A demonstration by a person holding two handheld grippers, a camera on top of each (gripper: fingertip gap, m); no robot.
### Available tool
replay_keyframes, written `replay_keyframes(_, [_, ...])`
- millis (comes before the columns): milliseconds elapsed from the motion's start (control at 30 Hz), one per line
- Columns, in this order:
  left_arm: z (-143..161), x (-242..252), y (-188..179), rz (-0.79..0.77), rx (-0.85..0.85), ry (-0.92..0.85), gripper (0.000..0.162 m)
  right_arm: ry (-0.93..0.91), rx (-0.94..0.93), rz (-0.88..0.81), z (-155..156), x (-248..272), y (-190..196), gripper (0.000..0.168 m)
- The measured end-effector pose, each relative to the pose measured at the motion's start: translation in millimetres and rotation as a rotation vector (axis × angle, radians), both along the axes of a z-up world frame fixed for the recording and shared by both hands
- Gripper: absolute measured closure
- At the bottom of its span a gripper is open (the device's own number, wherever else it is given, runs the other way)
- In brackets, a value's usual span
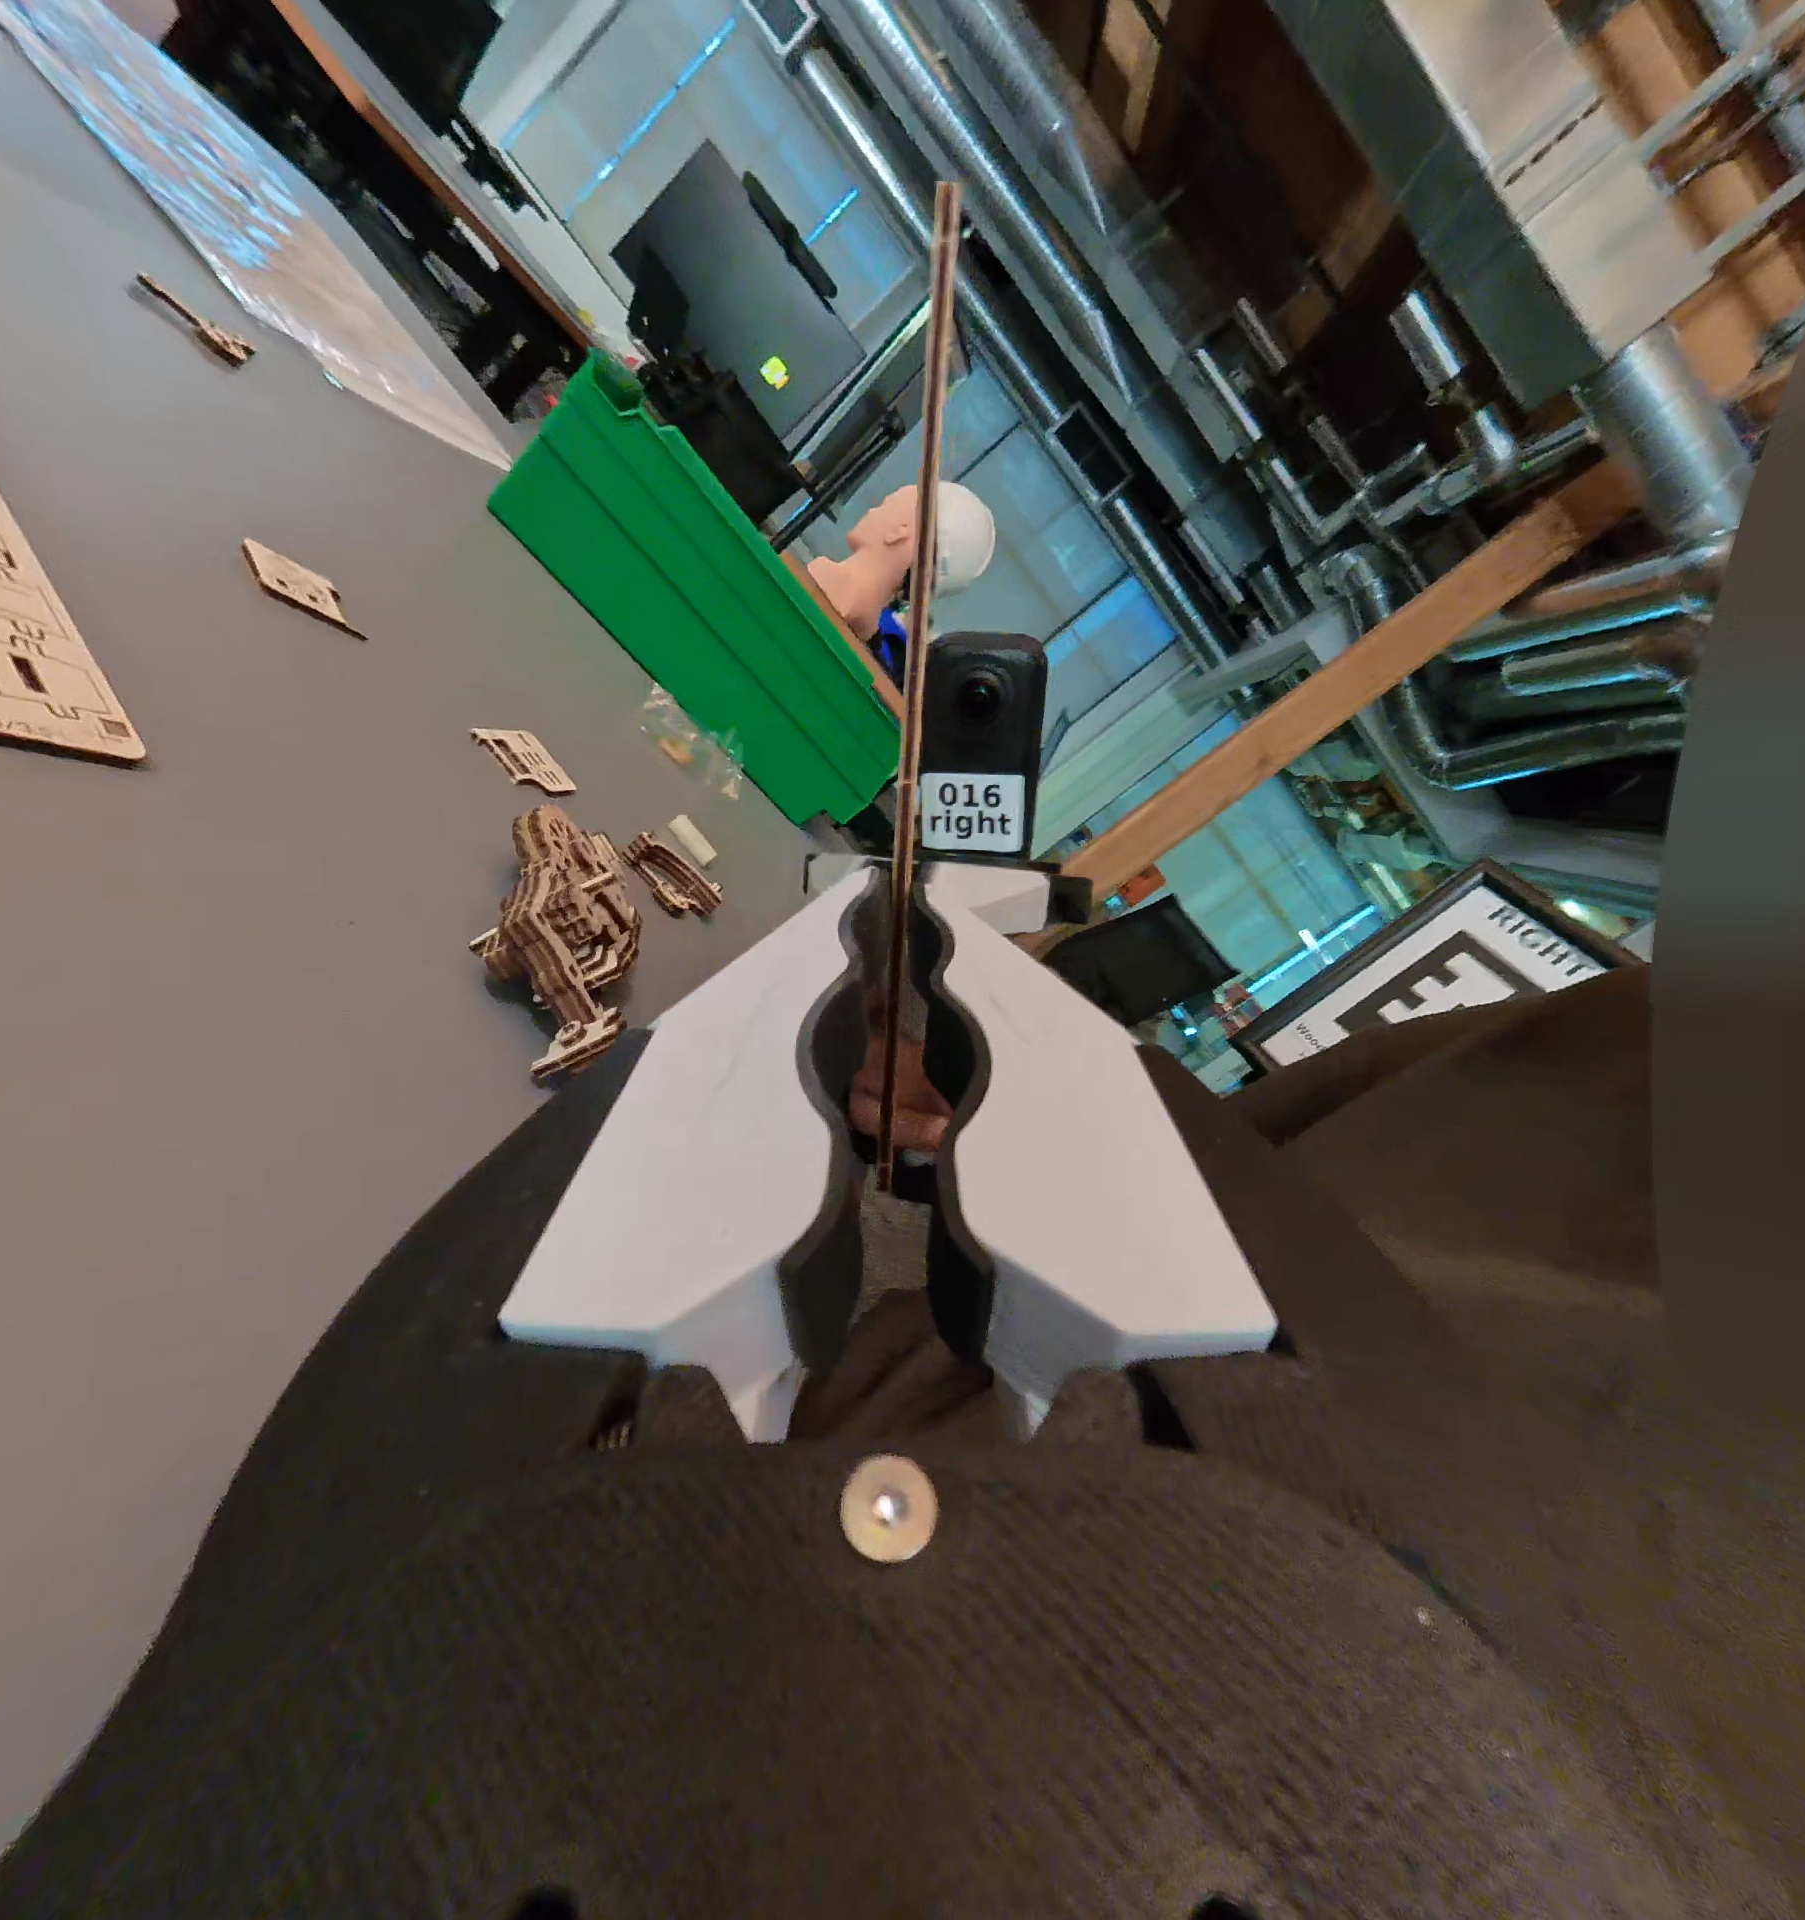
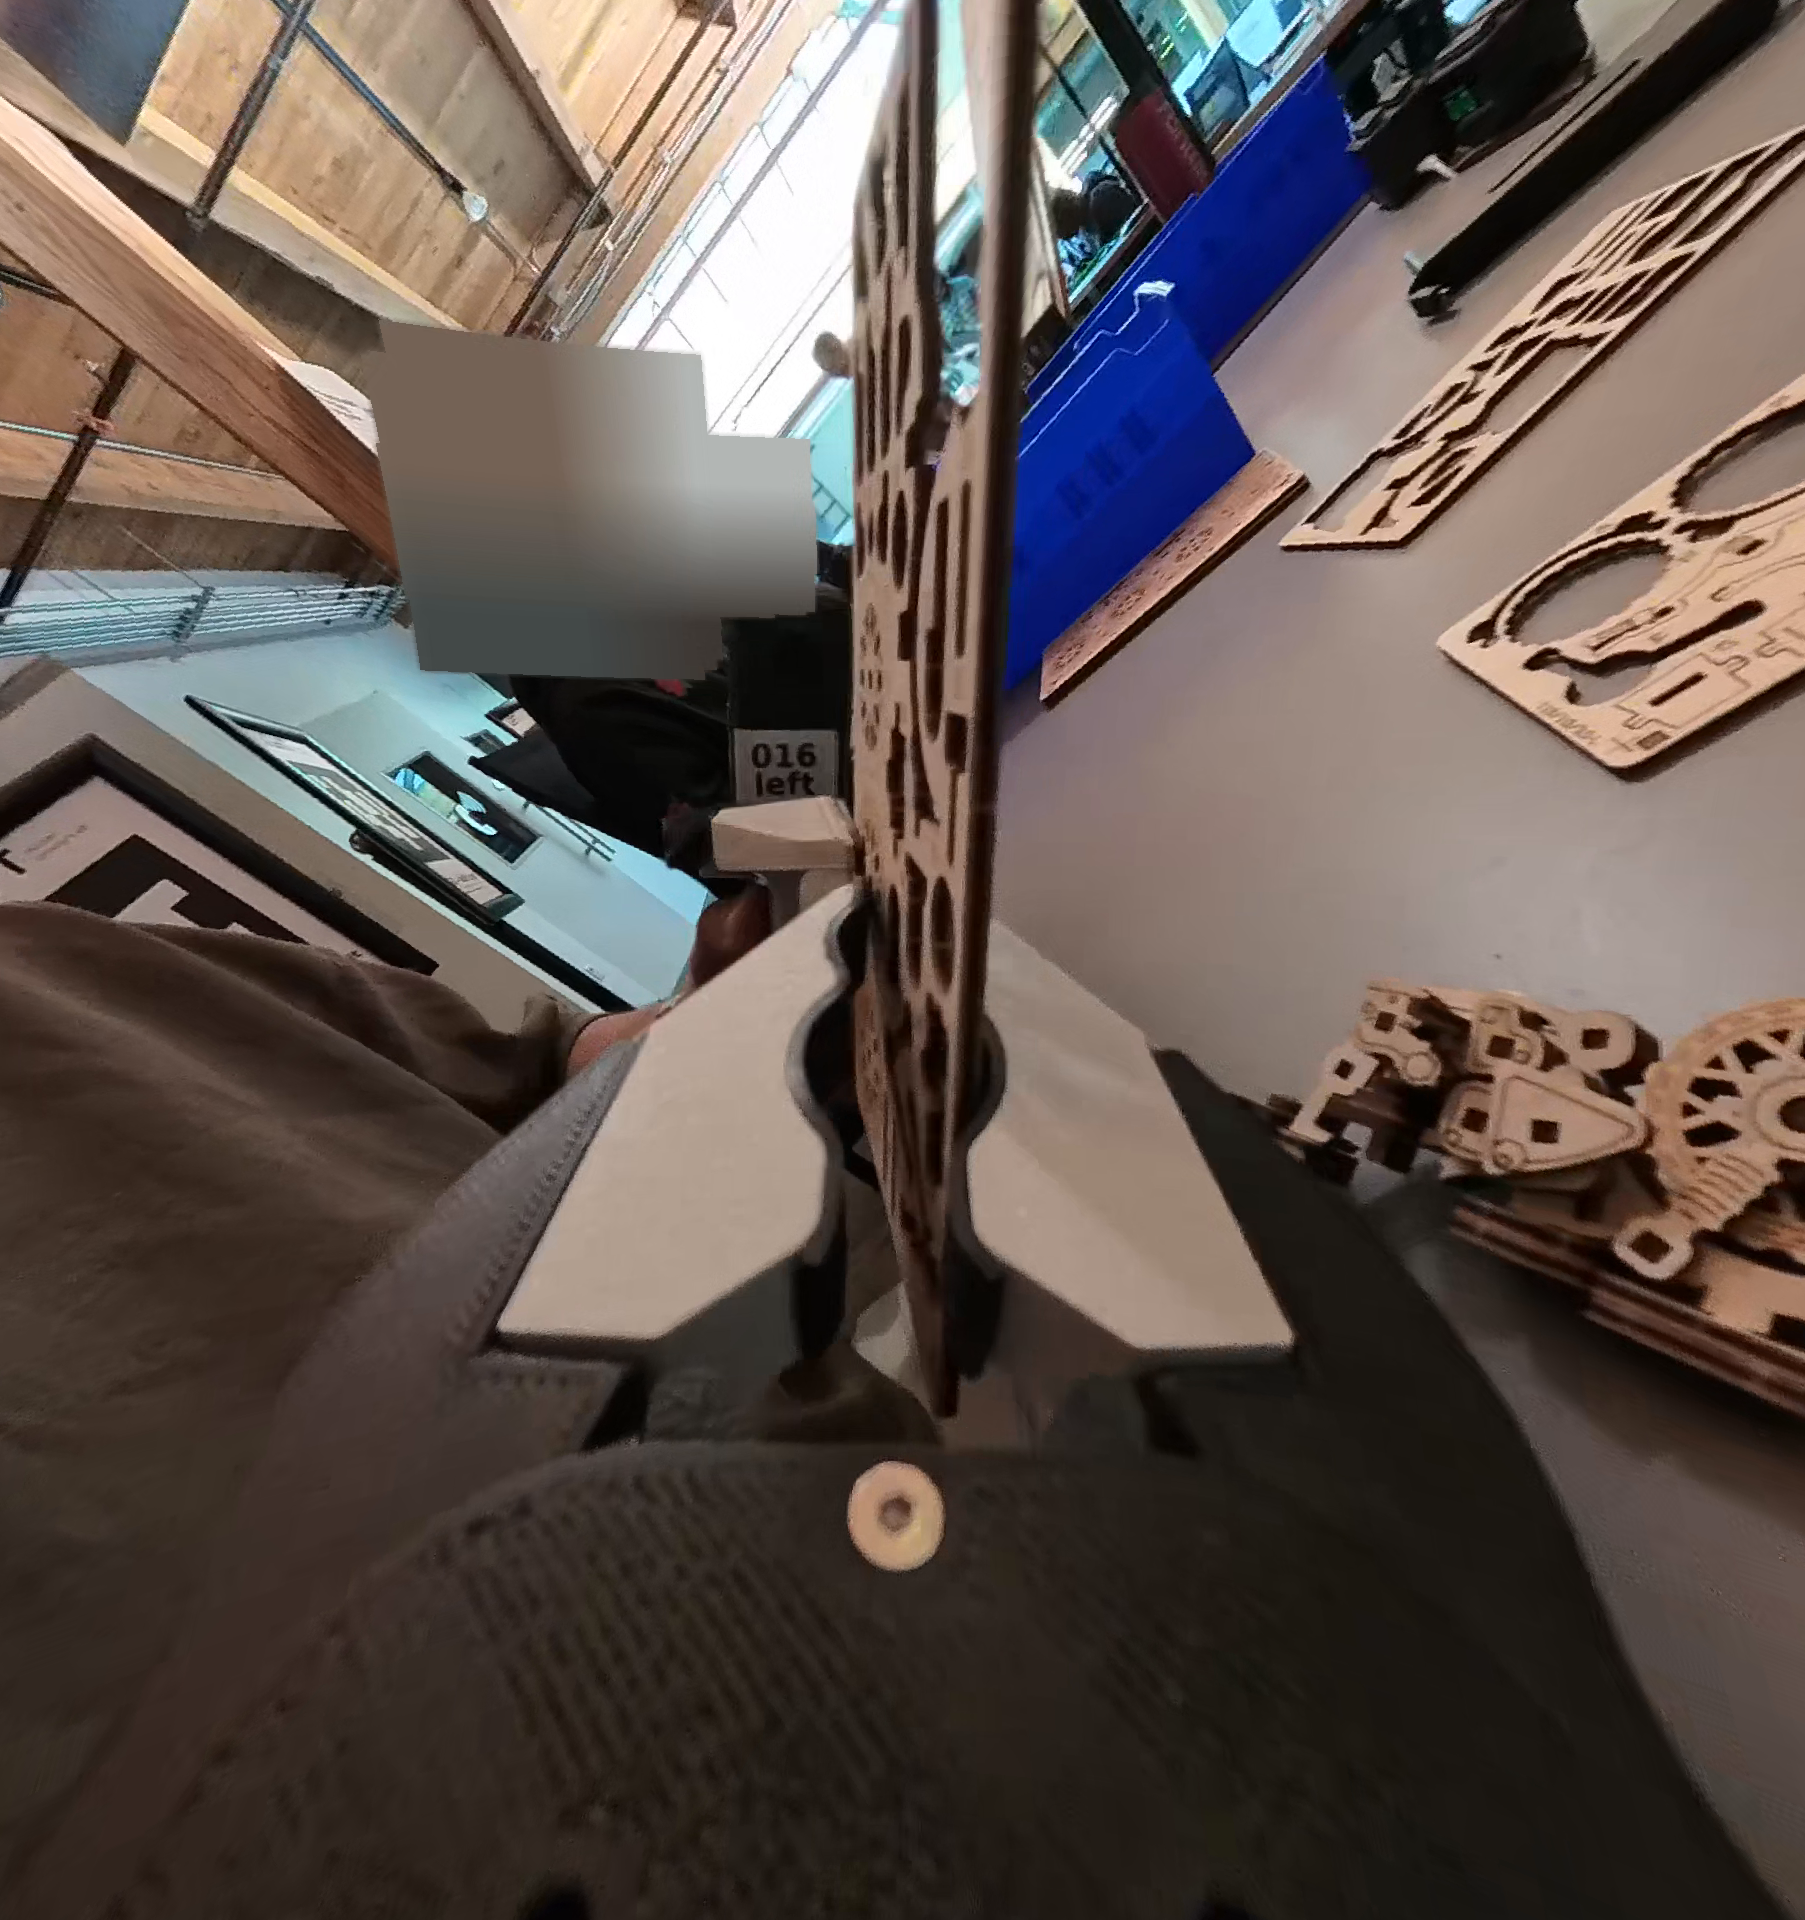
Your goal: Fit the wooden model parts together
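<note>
Both grippers (image 1: 903, 904) (image 2: 913, 935) clenched on wooden sheet (image 2: 913, 623), edge-on, long axis away from cameras

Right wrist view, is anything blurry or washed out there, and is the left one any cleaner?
Right wrist view: the window behind the wooden sheet is blown out white, the assembled model at the right edge is smeared, and straight beams bow from the wide lens. Left wrist view: evenly lit, sharp on the table's small parts, softening and bending towards the corners.

Wooden sheet (image 1: 924, 582) between both grippers; model (image 1: 565, 925) on table (image 1: 202, 1039).
</note>
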State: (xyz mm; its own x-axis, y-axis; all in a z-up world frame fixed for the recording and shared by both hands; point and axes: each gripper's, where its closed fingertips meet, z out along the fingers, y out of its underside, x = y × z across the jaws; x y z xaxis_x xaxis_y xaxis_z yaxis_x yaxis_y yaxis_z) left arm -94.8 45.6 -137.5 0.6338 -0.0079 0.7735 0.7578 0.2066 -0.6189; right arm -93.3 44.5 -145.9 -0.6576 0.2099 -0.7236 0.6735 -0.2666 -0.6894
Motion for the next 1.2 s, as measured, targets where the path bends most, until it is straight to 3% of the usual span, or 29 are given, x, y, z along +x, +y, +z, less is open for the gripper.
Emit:
replay_keyframes(33, [0, 1, 0, 0.009, -0.019, 0.022, 0.162, 0.0, 0.0, 0.009, 0, 1, 0, 0.161])
replay_keyframes(433, [-16, -3, 0, 0.123, -0.21, 0.087, 0.16, 0.003, 0.162, -0.066, -13, -4, -1, 0.165])
replay_keyframes(833, [-8, -6, -6, 0.061, -0.101, 0.064, 0.161, -0.062, -0.016, -0.013, -2, -4, 1, 0.159])
replay_keyframes(1200, [-2, -6, -10, 0.004, -0.016, 0.036, 0.155, -0.076, -0.061, 0.007, 1, -4, 5, 0.166])
